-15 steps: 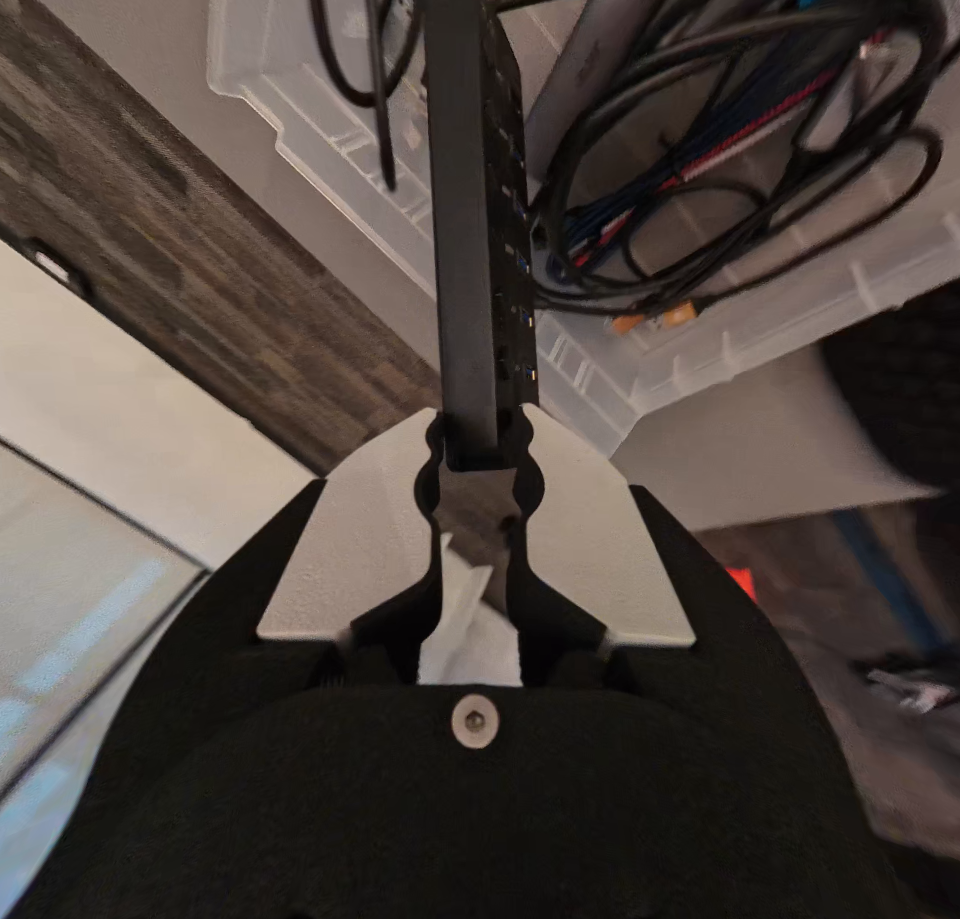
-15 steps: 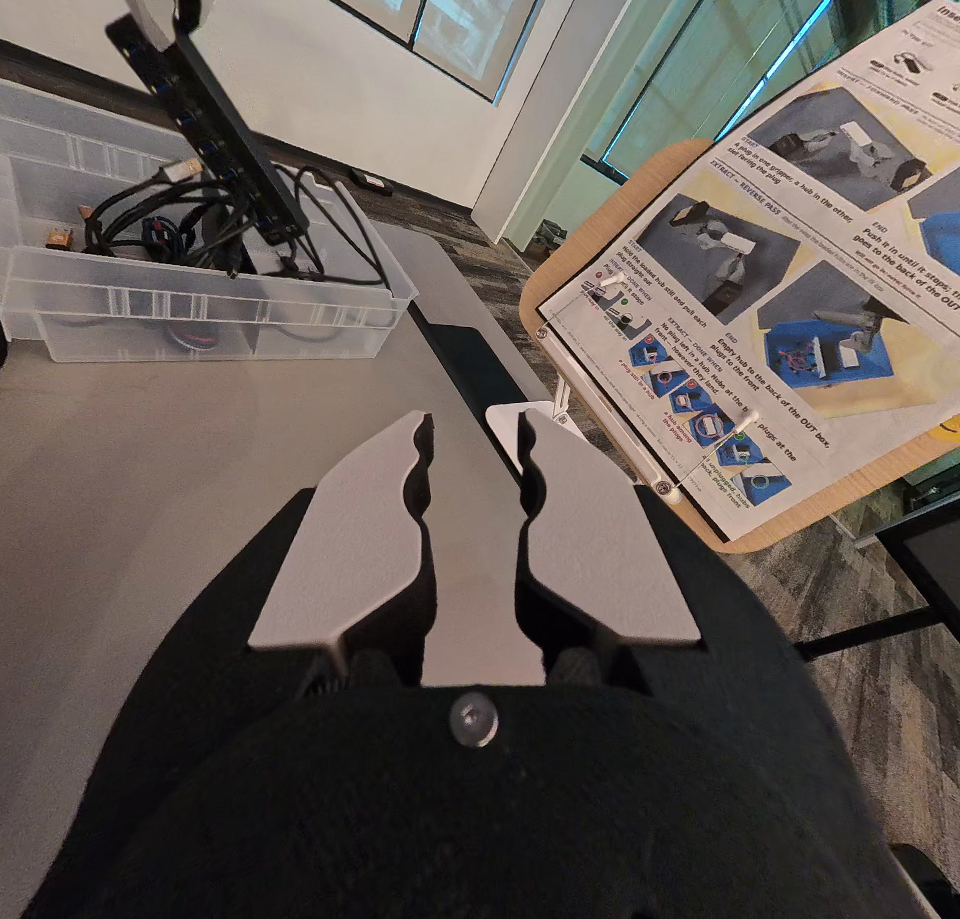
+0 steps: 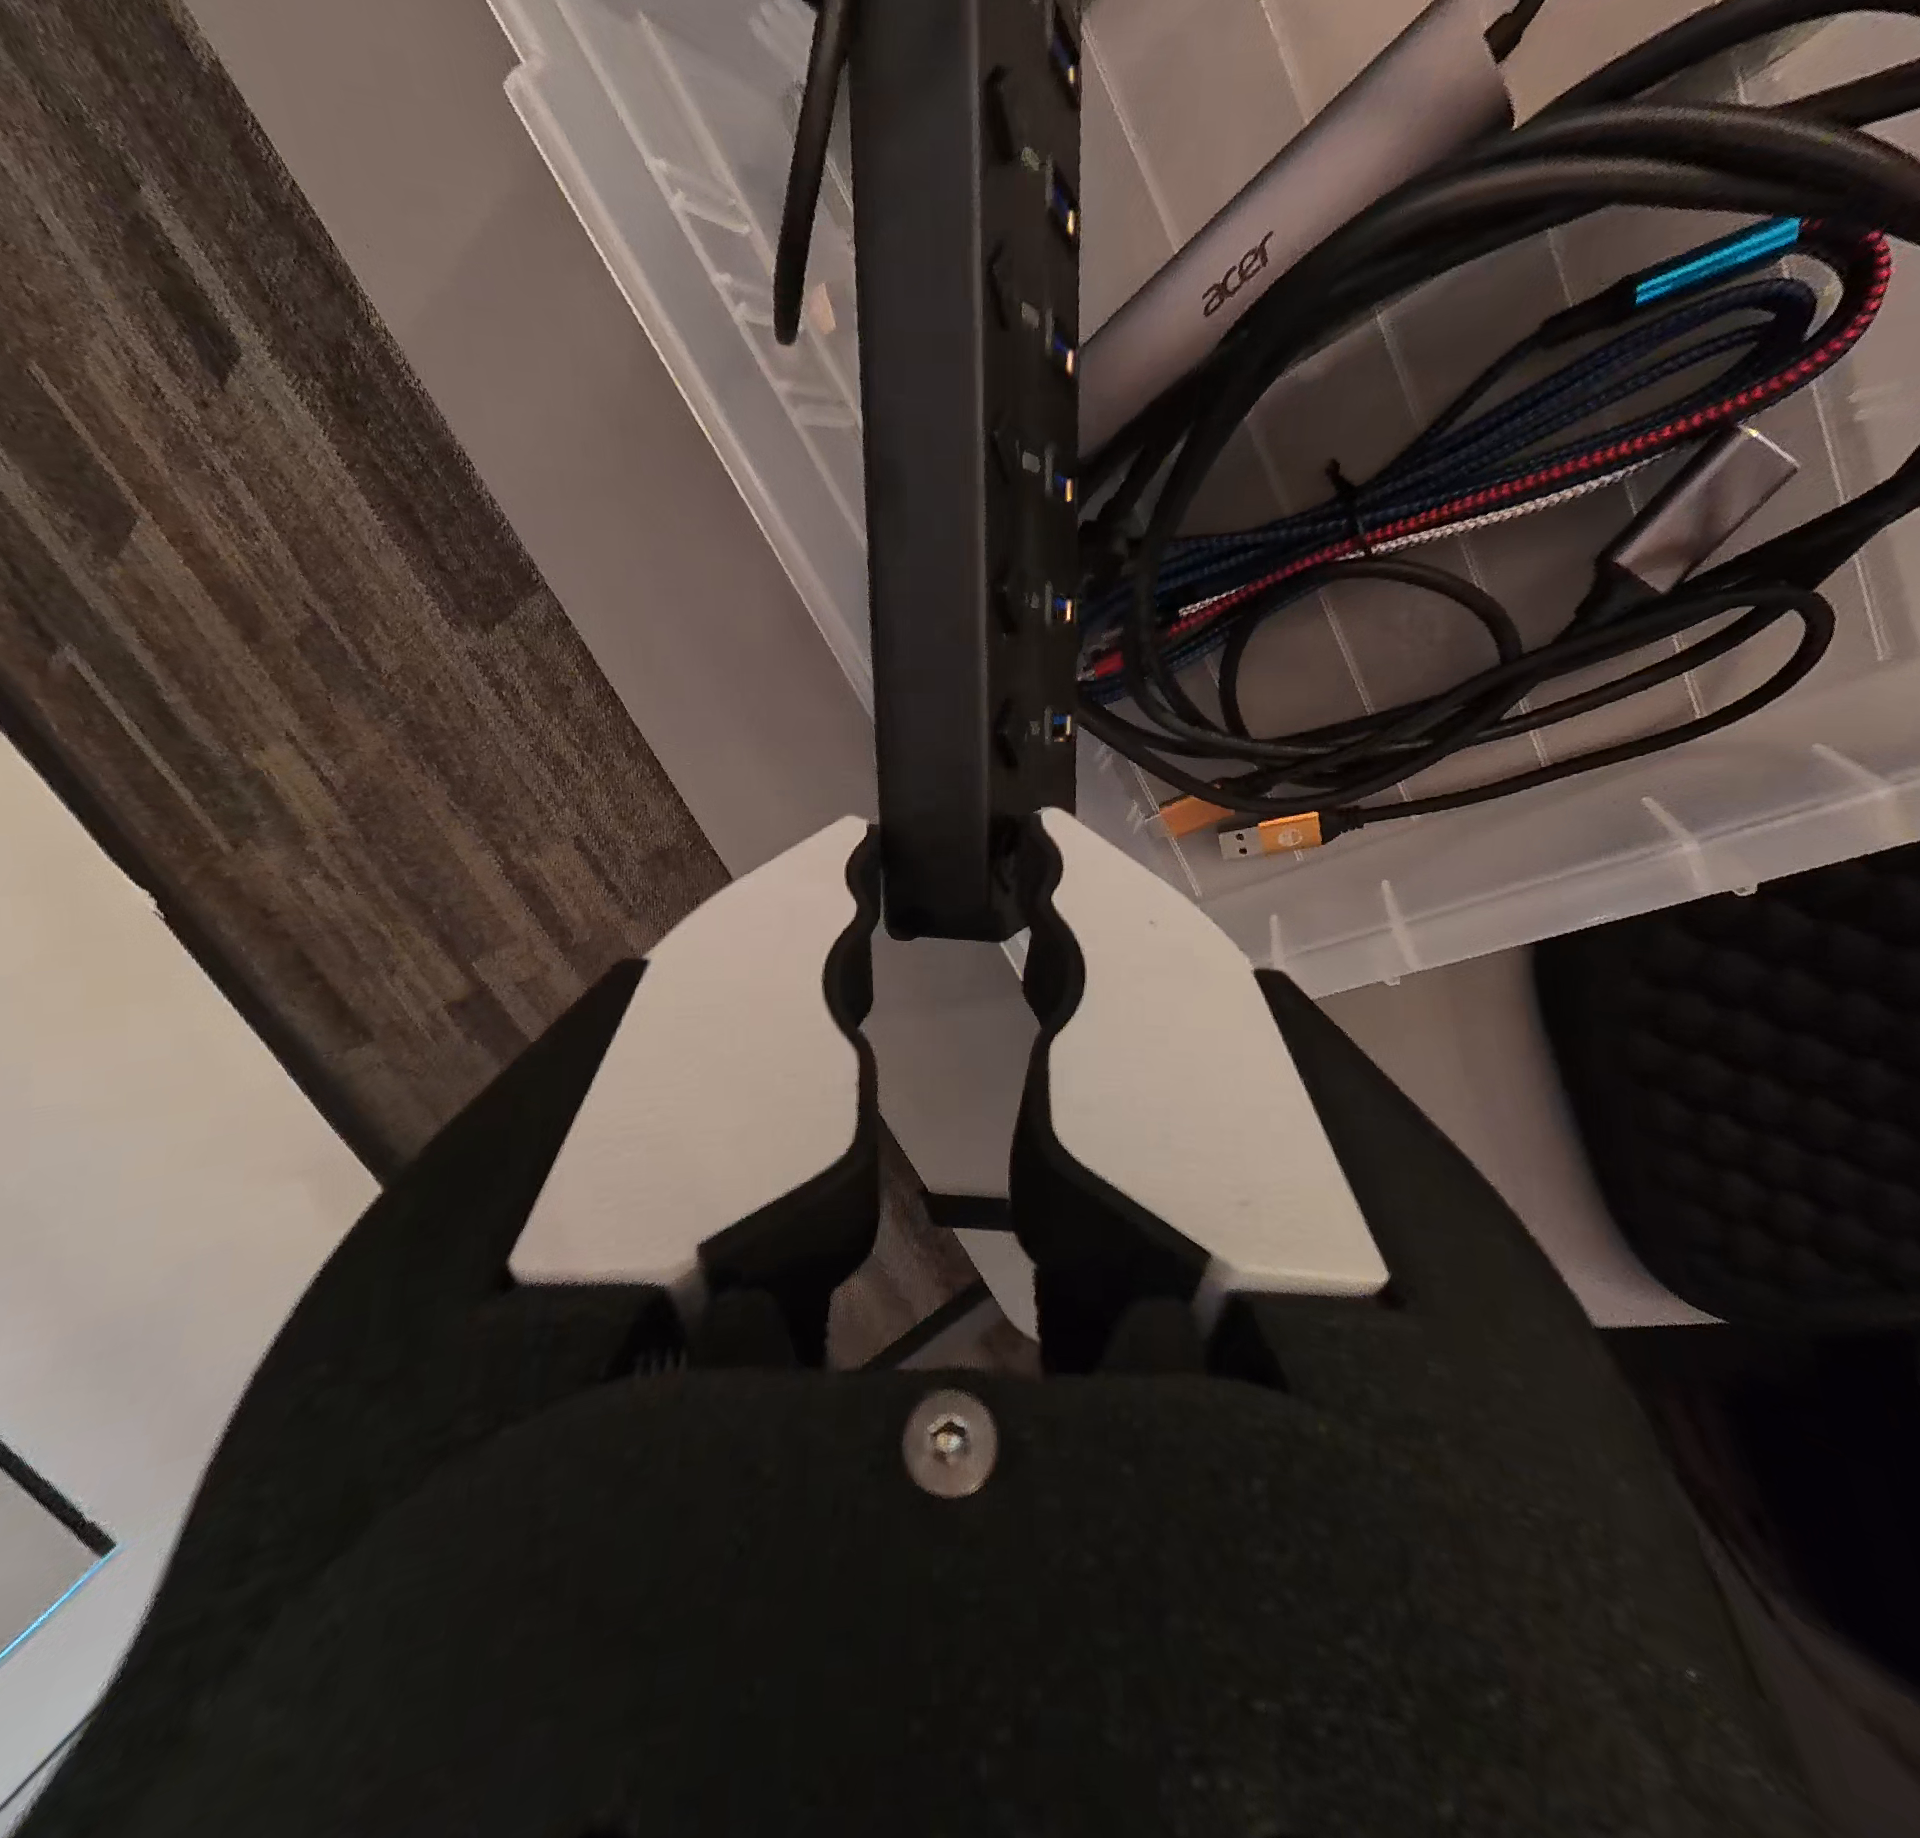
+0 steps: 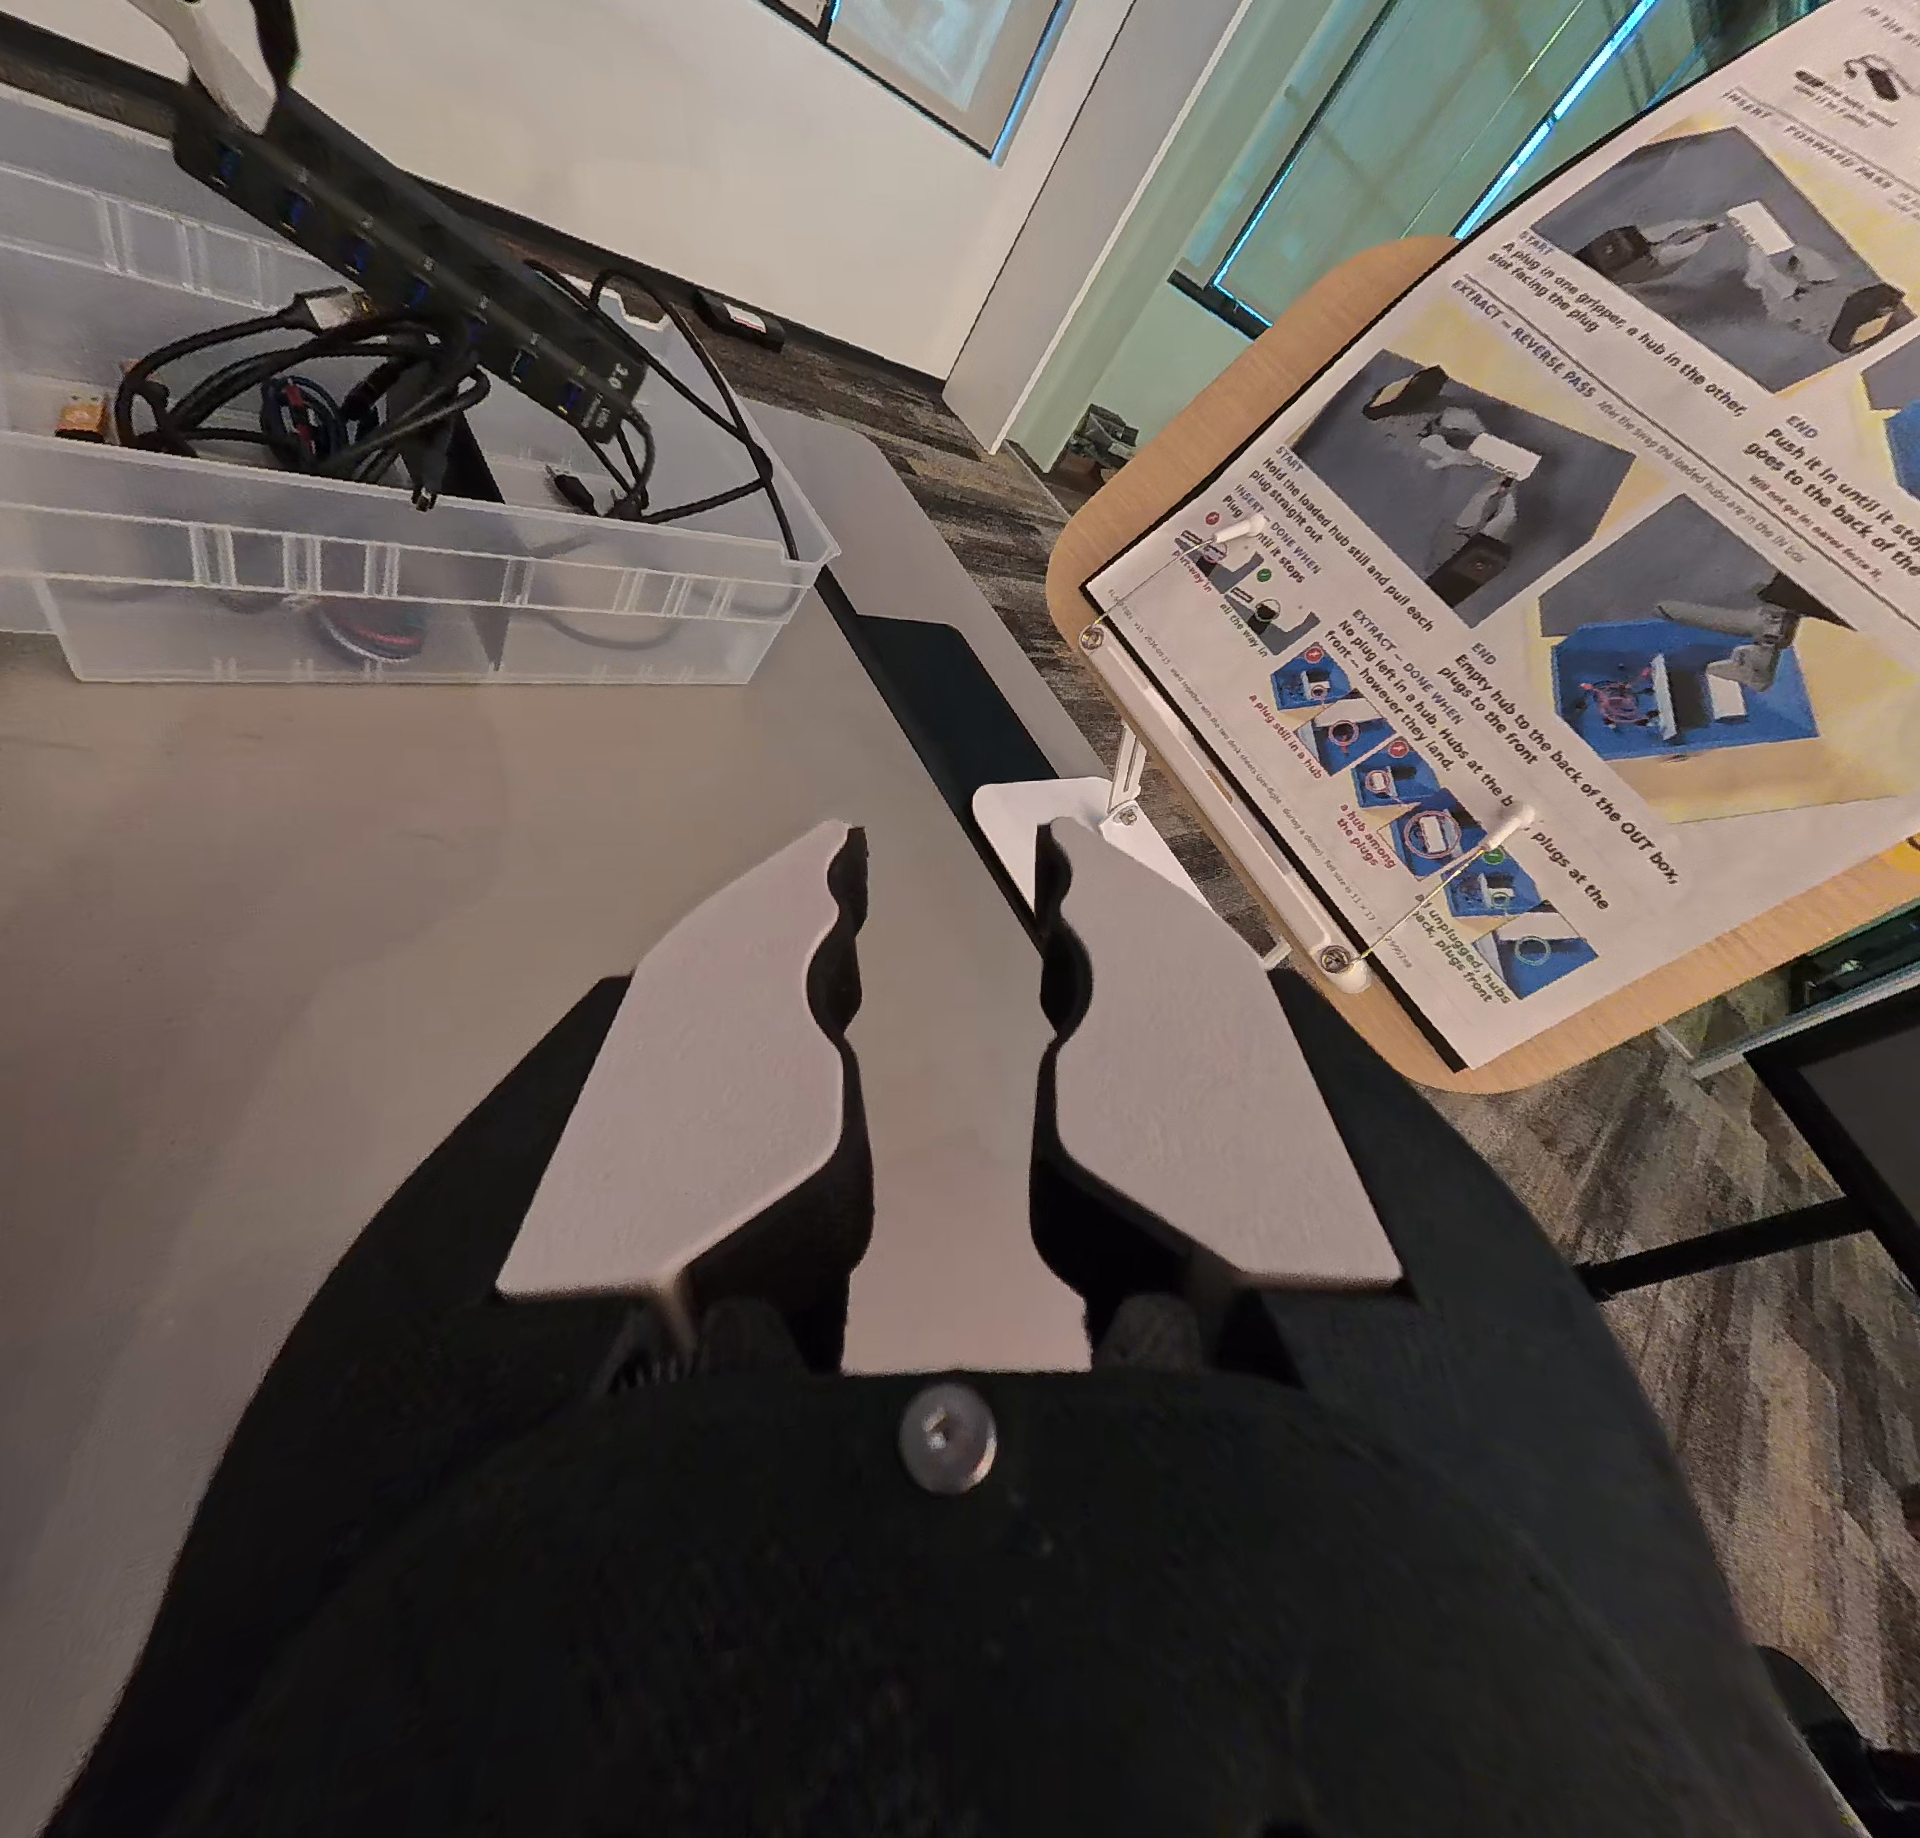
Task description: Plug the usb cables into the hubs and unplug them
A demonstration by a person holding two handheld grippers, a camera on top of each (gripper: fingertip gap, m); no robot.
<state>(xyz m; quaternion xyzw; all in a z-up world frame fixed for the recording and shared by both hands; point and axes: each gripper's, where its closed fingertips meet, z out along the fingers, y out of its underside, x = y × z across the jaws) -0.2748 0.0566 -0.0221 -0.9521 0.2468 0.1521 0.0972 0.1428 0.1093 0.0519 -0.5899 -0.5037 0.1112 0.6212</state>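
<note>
The bench (image 4: 312, 905) is topped by a clear bin (image 4: 436, 583) of cables (image 3: 1455, 562). Above the bin a black hub (image 3: 935, 438) is clamped at one end by the left gripper (image 3: 954, 853). The right gripper (image 4: 948, 858) is held over the bench, its fingers (image 4: 717, 1061) narrowly parted around nothing.

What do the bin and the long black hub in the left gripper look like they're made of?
The bin looks like translucent moulded plastic: cables show through its ribbed walls. The long black hub, clamped at one end by the left gripper, looks matte black, likely plastic, though painted metal can't be excluded.
</note>
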